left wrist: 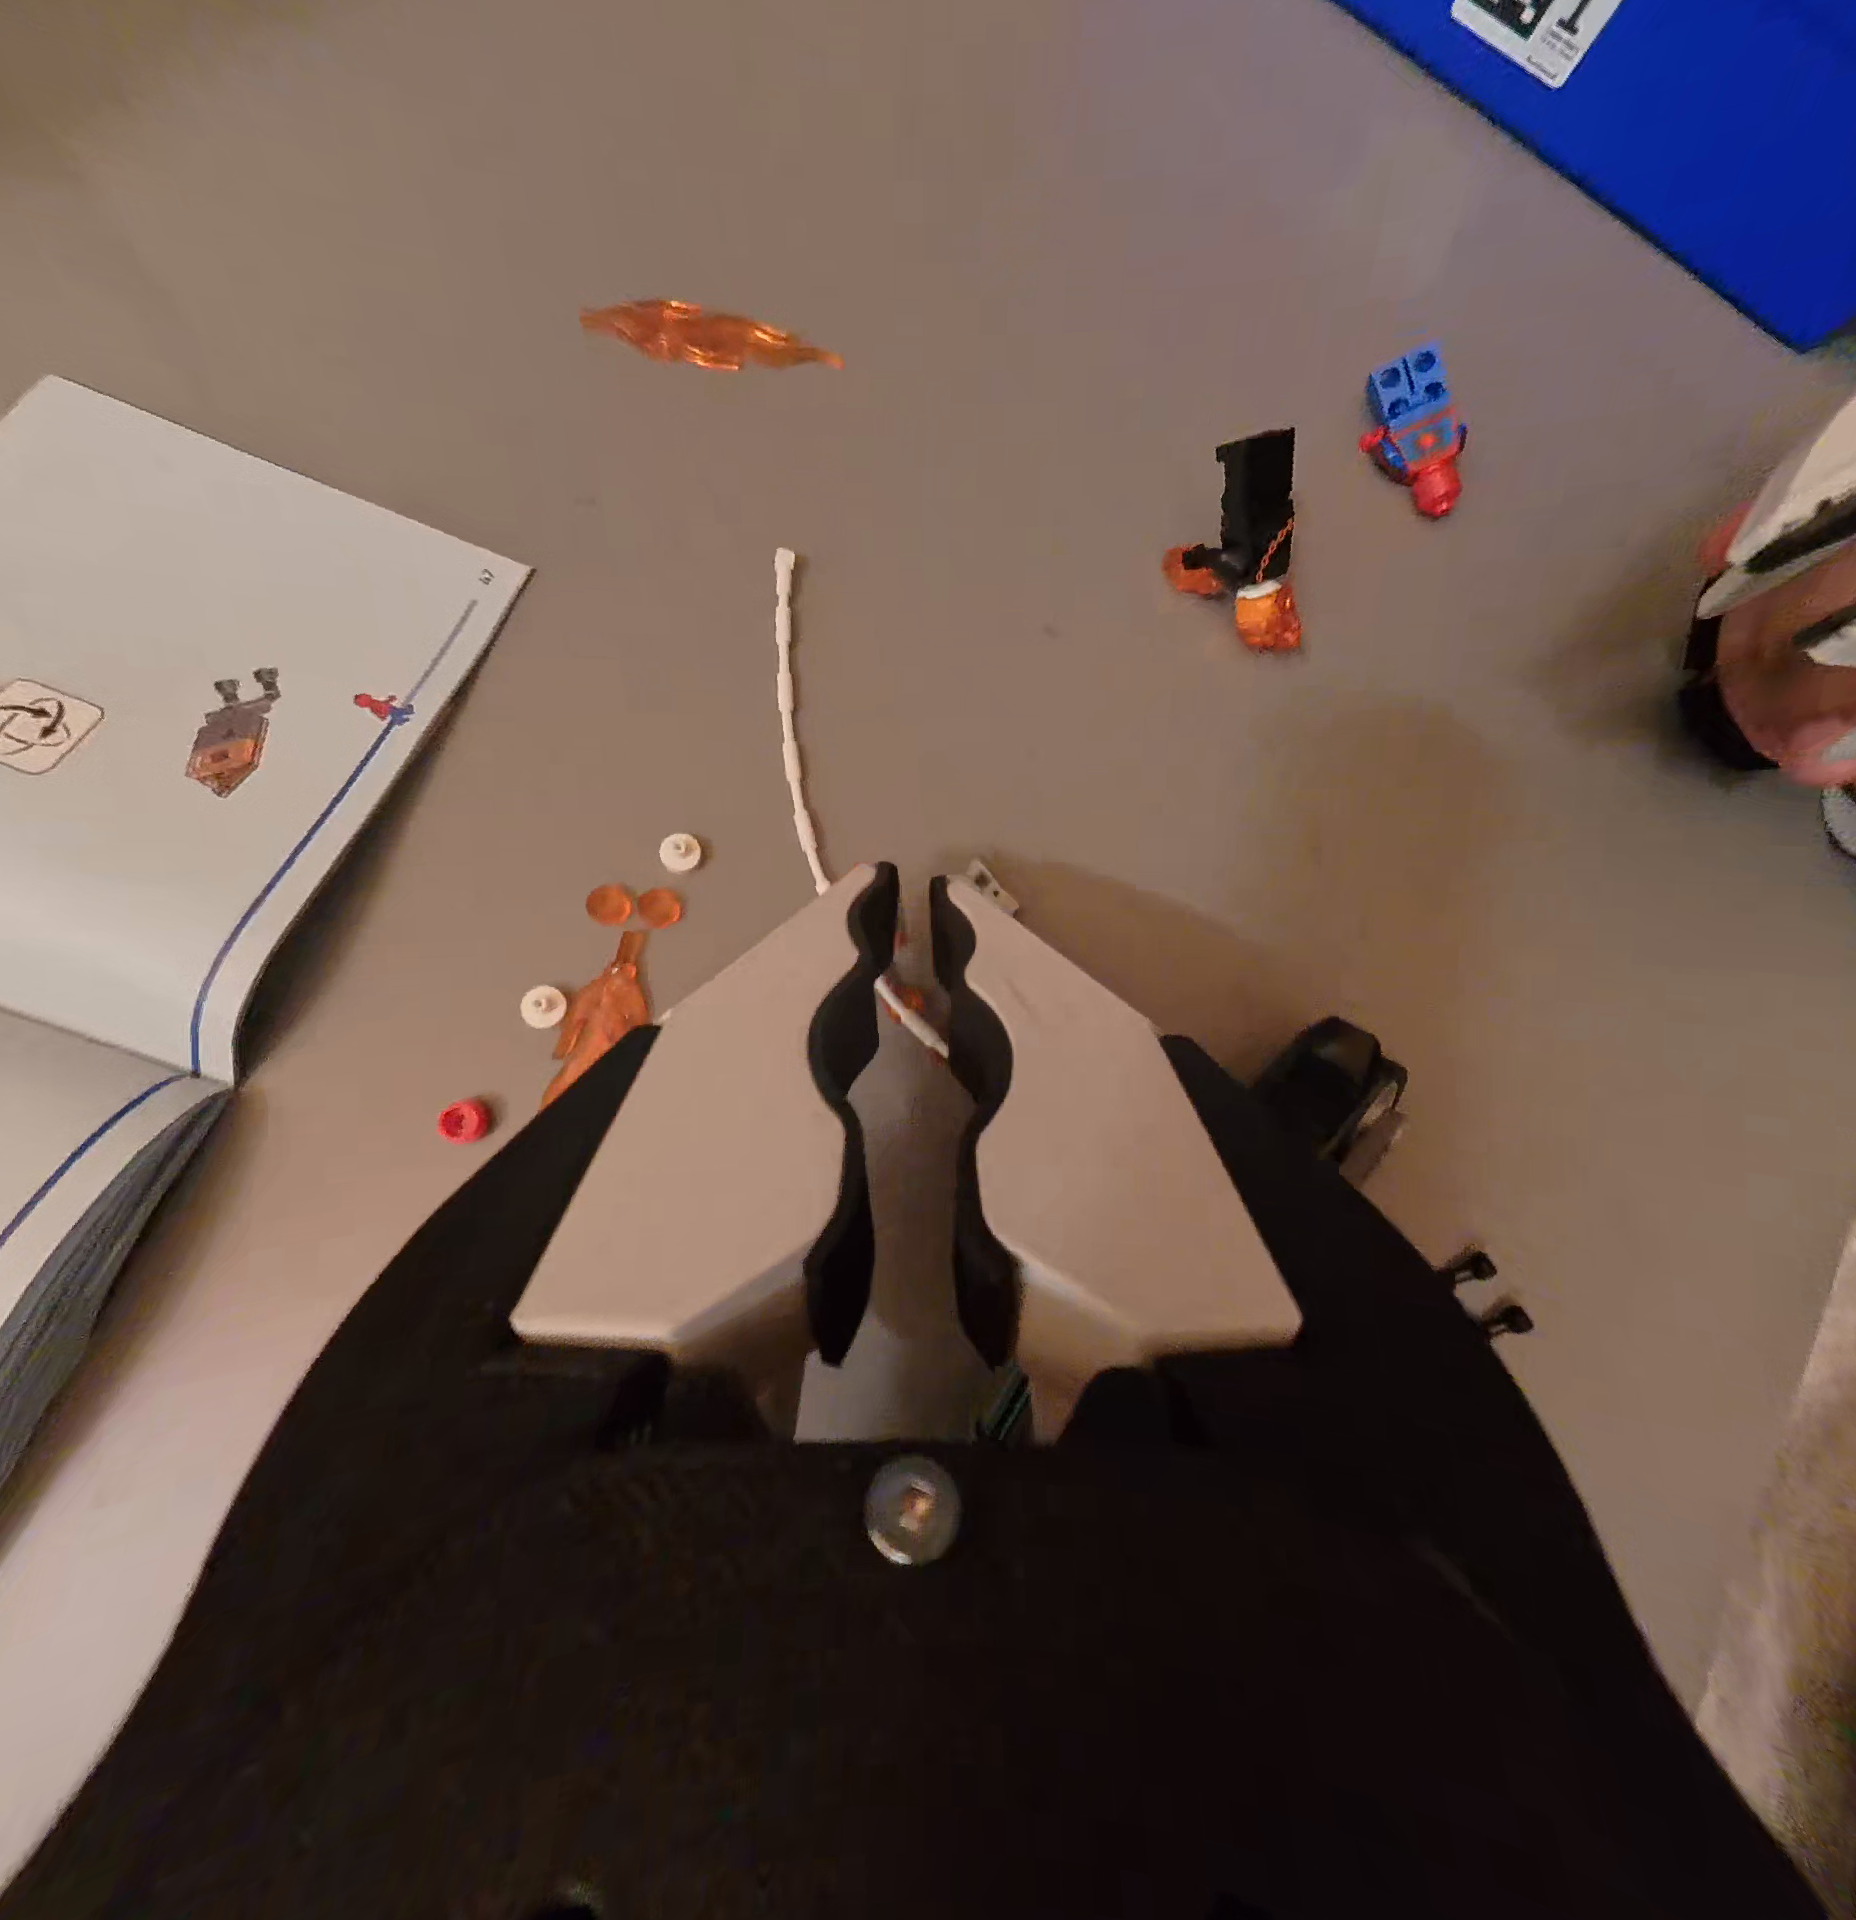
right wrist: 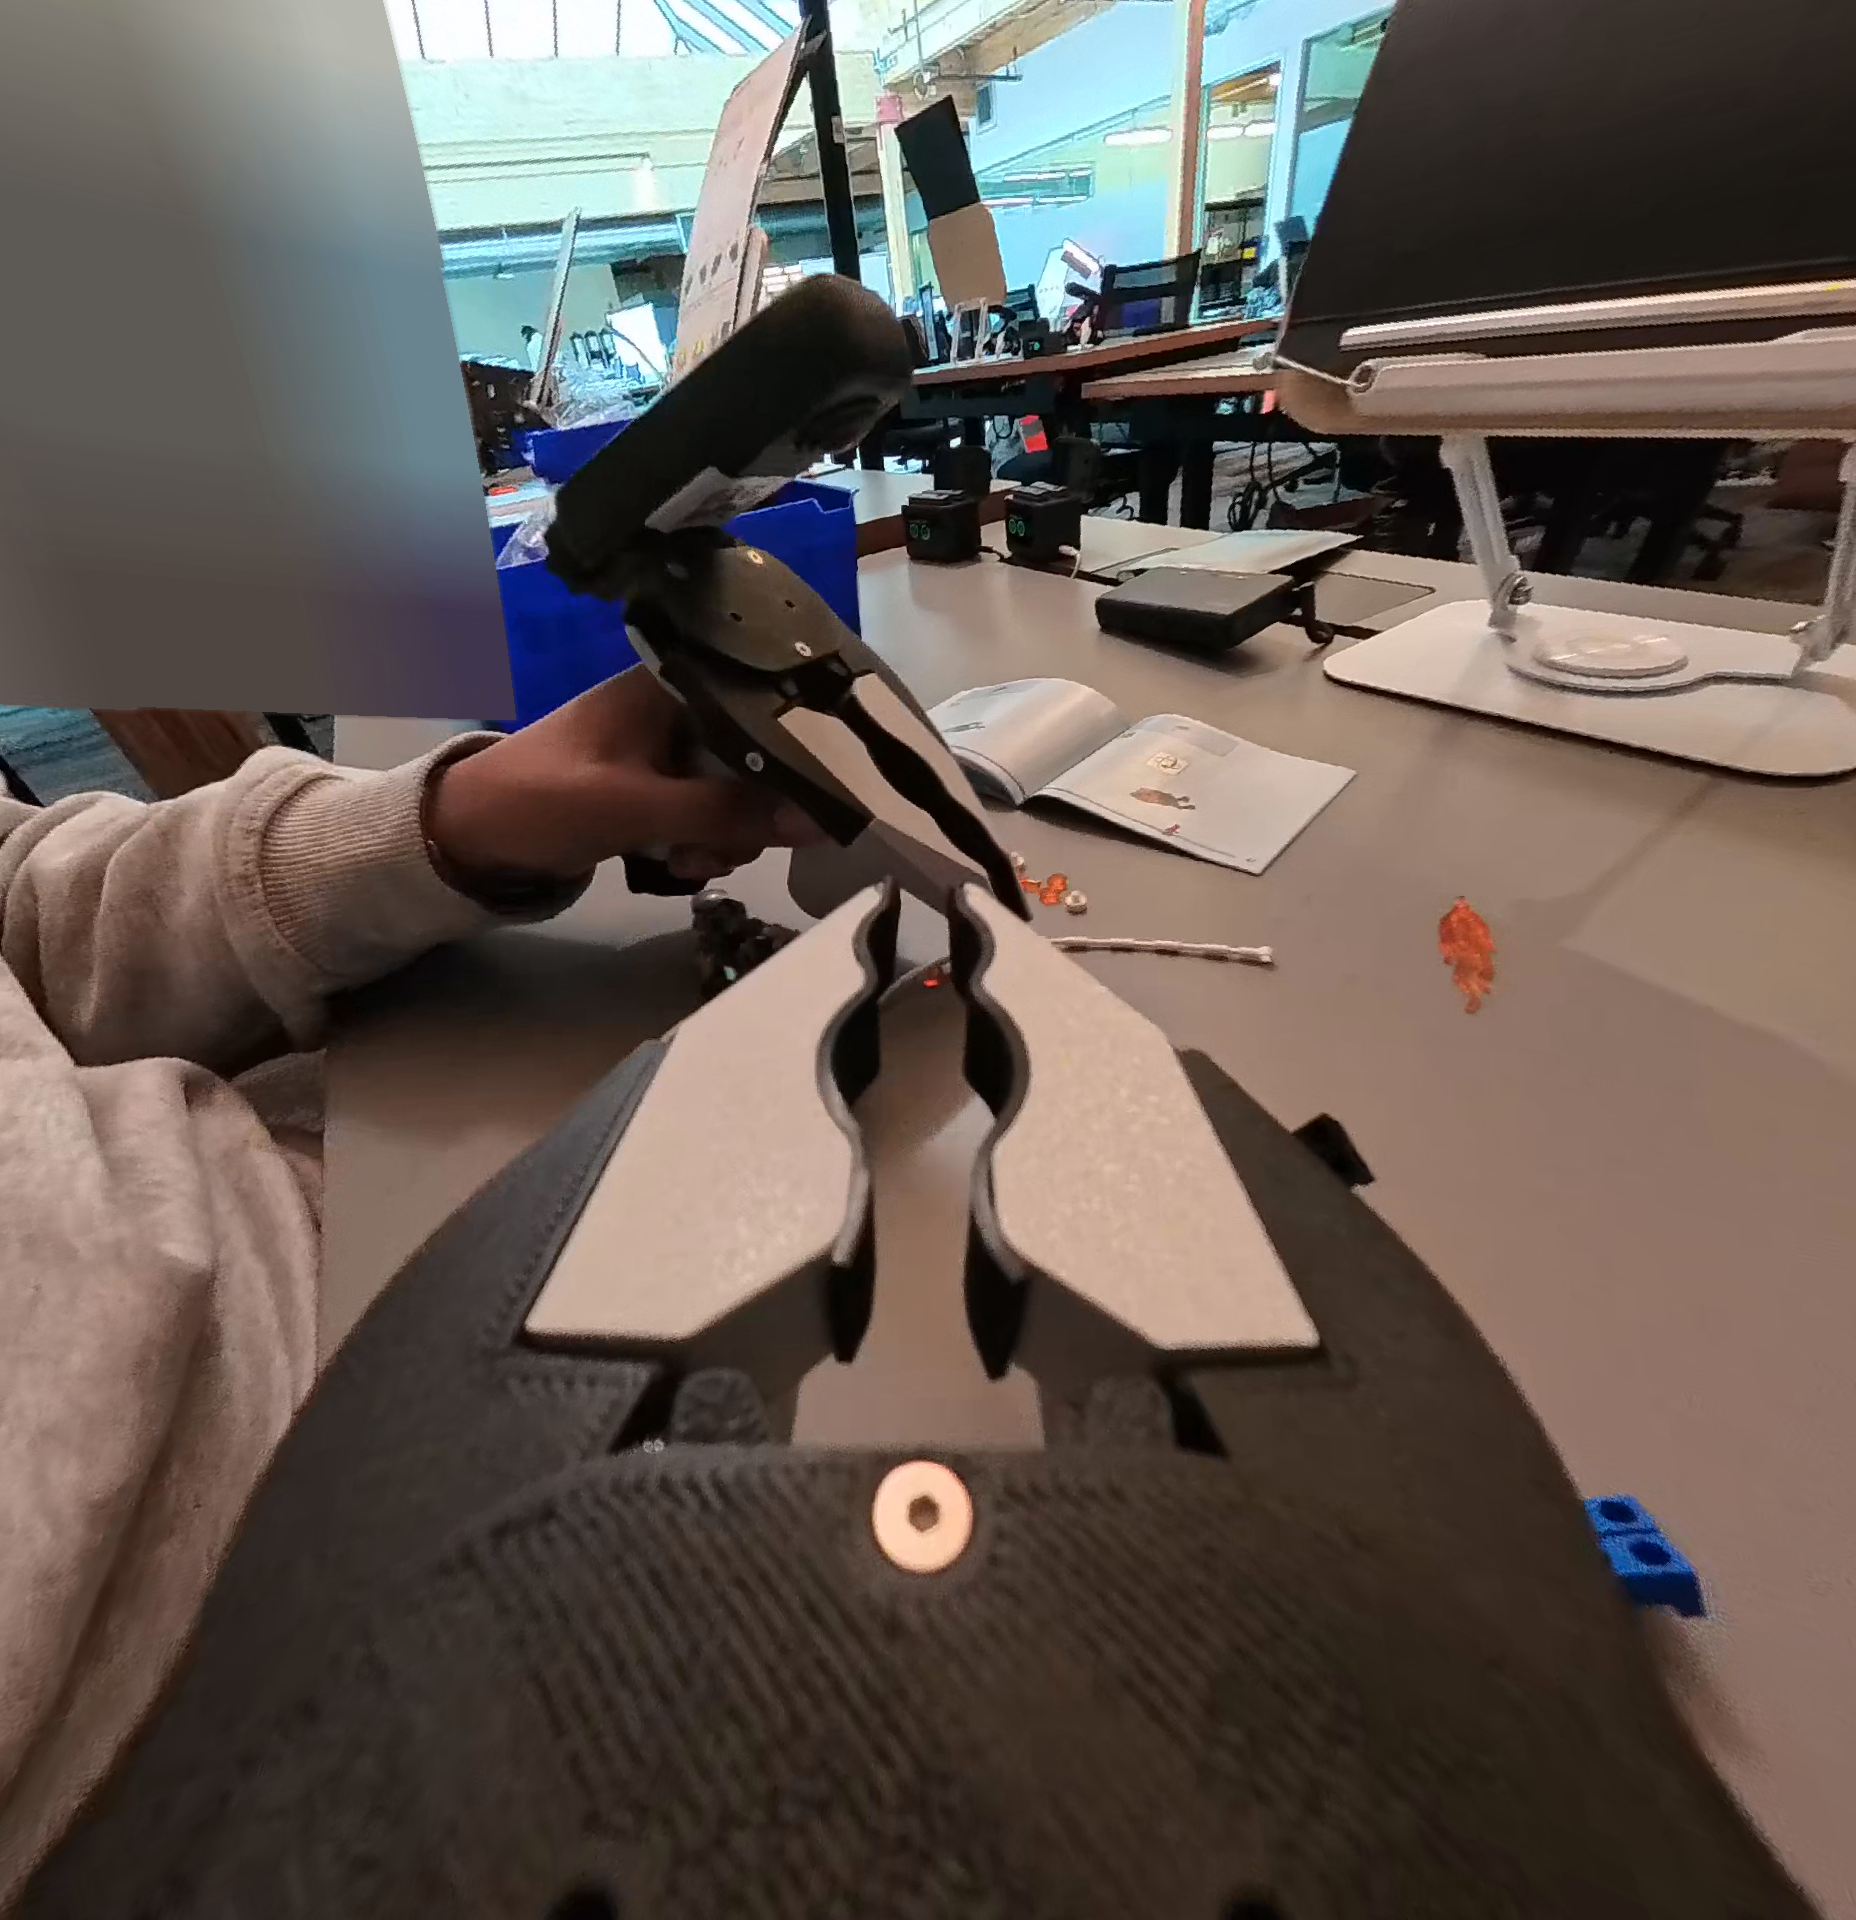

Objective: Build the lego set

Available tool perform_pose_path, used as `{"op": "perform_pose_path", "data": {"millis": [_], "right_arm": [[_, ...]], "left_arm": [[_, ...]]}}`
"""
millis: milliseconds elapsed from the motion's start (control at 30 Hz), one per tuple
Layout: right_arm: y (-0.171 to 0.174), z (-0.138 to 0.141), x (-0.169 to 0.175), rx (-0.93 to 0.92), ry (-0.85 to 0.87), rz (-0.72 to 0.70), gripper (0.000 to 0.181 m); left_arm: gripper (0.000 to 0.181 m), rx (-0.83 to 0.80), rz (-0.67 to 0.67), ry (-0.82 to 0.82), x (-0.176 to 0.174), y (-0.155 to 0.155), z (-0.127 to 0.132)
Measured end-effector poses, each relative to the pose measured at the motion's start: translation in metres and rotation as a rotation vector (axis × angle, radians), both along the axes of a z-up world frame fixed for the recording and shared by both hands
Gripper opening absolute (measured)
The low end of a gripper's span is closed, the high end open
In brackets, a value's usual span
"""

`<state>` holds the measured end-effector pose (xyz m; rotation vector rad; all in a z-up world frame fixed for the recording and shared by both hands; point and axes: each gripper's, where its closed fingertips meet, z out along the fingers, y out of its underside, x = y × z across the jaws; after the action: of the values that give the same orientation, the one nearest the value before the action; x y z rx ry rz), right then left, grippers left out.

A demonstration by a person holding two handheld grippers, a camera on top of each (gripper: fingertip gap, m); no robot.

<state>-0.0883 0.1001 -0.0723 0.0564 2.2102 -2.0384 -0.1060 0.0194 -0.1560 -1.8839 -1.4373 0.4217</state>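
A: Which step are you working on right now?

B: You are reaching your left tool (left wrist: 911, 883) down over the near end of the white cord piece (left wrist: 792, 717), where a small orange bit (left wrist: 908, 1000) is sitting on the worktop (left wrist: 1007, 260). I judge you are going for a pickup there. The jaws are standing narrowly apart, and nothing is clamped between them that I can see.

A: And your other one?

B: Your right tool (right wrist: 922, 902) is hovering low, pointing at the same spot. Its jaws are also slightly parted and holding nothing. The left tool (right wrist: 965, 862) is showing just ahead of it, tips almost at the worktop.

A: What is the next move calling for?

B: You are needing a fine descent and a gentle squeeze; the cord is thin and looks likely to slide.

A: How is the set looking?

B: It is lying in loose parts. The black and orange figure (left wrist: 1251, 540) and the blue and red figure (left wrist: 1414, 436) are resting on their sides, well apart from the tools. The long orange flame piece (left wrist: 708, 332) is lying farther off, and small round studs (left wrist: 633, 906) are sitting beside the open booklet (left wrist: 176, 675).
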Motion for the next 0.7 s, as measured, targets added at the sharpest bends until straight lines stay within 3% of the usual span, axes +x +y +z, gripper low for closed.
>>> {"op": "perform_pose_path", "data": {"millis": [233, 500, 600, 700], "right_arm": [[0.003, 0.003, -0.002, -0.023, -0.020, 0.002, 0.009], [0.001, 0.001, 0.000, -0.006, 0.001, 0.003, 0.010], [0.001, 0.001, 0.003, -0.004, 0.028, 0.012, 0.016], [-0.001, 0.004, 0.009, -0.005, 0.178, -0.006, 0.033]], "left_arm": [[0.012, -0.032, 0.011, -0.065, 0.000, -0.002, -0.017], [0.006, 0.014, -0.001, -0.047, 0.001, 0.001, -0.012], [0.006, 0.198, -0.035, 0.065, 0.004, 0.014, 0.019], [0.005, 0.599, -0.116, 0.161, 0.016, 0.039, 0.070]]}}
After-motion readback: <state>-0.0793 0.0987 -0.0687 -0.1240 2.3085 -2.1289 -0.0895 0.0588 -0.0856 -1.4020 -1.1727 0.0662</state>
